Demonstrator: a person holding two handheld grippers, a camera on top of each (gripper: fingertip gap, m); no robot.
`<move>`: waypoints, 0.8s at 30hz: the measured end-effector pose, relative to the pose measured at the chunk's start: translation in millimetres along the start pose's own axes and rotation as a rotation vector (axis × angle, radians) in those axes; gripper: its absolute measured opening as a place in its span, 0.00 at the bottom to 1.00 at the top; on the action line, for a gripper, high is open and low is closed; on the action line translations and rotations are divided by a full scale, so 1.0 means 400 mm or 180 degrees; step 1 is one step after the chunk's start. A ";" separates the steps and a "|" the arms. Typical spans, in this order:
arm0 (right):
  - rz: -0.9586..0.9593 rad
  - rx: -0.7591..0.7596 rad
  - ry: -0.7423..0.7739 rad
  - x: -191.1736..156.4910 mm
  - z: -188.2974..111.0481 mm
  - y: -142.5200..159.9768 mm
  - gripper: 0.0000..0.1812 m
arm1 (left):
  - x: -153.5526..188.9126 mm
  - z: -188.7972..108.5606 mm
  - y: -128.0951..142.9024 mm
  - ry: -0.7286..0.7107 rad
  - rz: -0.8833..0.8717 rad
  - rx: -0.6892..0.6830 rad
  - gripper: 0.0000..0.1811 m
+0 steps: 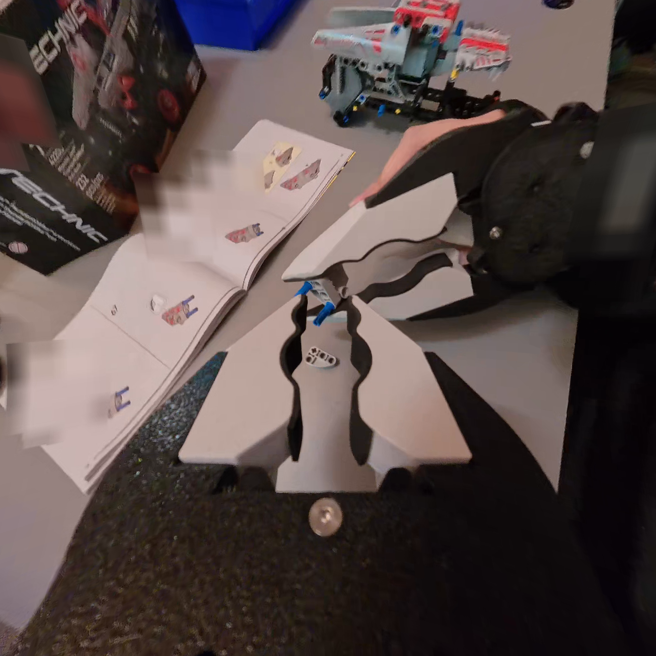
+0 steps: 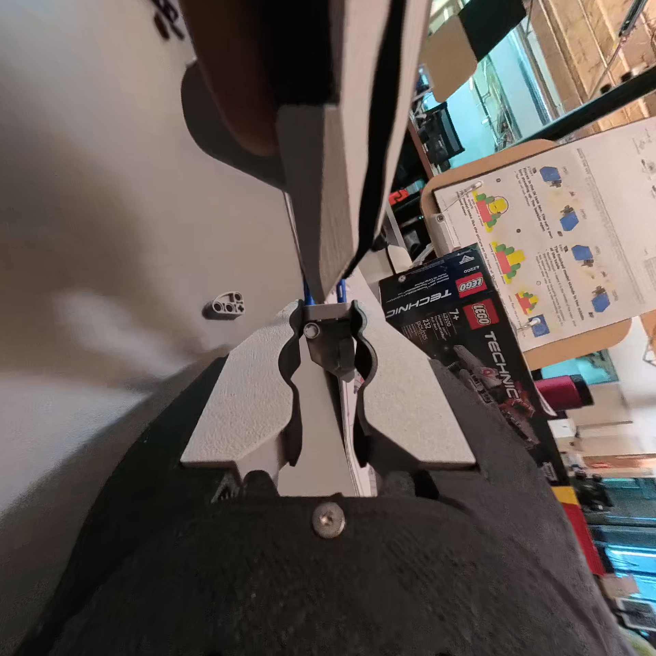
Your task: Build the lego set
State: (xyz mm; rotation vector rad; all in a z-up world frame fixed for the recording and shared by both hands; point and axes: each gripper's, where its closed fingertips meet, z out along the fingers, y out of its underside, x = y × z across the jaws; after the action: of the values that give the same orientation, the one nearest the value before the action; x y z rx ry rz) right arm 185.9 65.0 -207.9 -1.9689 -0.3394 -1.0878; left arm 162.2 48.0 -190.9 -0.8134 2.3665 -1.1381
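Grey tabletop (image 1: 479,372) fills my left wrist view, with shelving and a clipboard of printed sheets (image 2: 553,248) off behind in the right one. My right gripper (image 2: 326,316) is pinching a small grey beam assembly with blue pins (image 2: 324,312) — its jaws are pressed onto the part from both sides. In the left view that same assembly (image 1: 321,294) sits at the tips of the right gripper (image 1: 337,289), which comes in from the right with a hand (image 1: 419,152) on it. My left gripper (image 1: 328,305) is spread, its fingertips flanking the blue pins, though I cannot tell whether they touch. A small grey lift-arm piece (image 1: 321,357) lies loose on the table between my left fingers. An open instruction booklet (image 1: 198,269) lies to the left, just beside the black set box (image 1: 88,117). The half-built grey-and-red model (image 1: 415,64) stands well apart at the far side of the table, near a blue bin (image 1: 230,21).
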 end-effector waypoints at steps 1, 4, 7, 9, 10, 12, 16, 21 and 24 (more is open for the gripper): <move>-0.0085 -0.0042 0.0001 -0.005 0.002 -0.001 0.14 | 0.002 0.004 0.001 -0.0018 -0.0070 -0.0015 0.11; -0.0285 -0.0154 0.0088 -0.006 0.006 -0.011 0.13 | 0.004 0.016 0.006 -0.0034 -0.0373 -0.0061 0.08; -0.0344 -0.0326 0.0180 0.001 0.007 -0.008 0.13 | -0.009 0.022 0.017 -0.0176 -0.0488 -0.0124 0.05; -0.0426 -0.0463 0.0123 -0.004 0.007 0.000 0.13 | -0.007 0.028 0.018 -0.0213 -0.0530 -0.0123 0.05; -0.0506 -0.0531 0.0112 -0.006 0.008 0.005 0.13 | -0.008 0.032 0.021 -0.0236 -0.0528 -0.0134 0.05; -0.0592 -0.0645 0.0072 -0.012 0.008 0.016 0.13 | -0.007 0.041 0.025 -0.0237 -0.0524 -0.0134 0.05; -0.0565 -0.0700 -0.0073 -0.022 0.002 0.027 0.14 | -0.002 0.053 0.029 -0.0007 -0.0800 0.0046 0.04; -0.0309 -0.0384 -0.0292 -0.030 -0.009 0.006 0.14 | -0.009 0.042 0.032 0.0610 -0.1582 0.0500 0.02; -0.0234 -0.0302 -0.0414 -0.042 -0.007 0.004 0.14 | -0.012 0.042 0.047 0.0740 -0.1735 0.0582 0.02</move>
State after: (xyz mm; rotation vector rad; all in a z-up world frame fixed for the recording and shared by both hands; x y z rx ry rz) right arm 175.4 64.3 -221.3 -2.1319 -0.4400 -1.0410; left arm 169.1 51.0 -215.5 -1.3731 2.2280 -1.7150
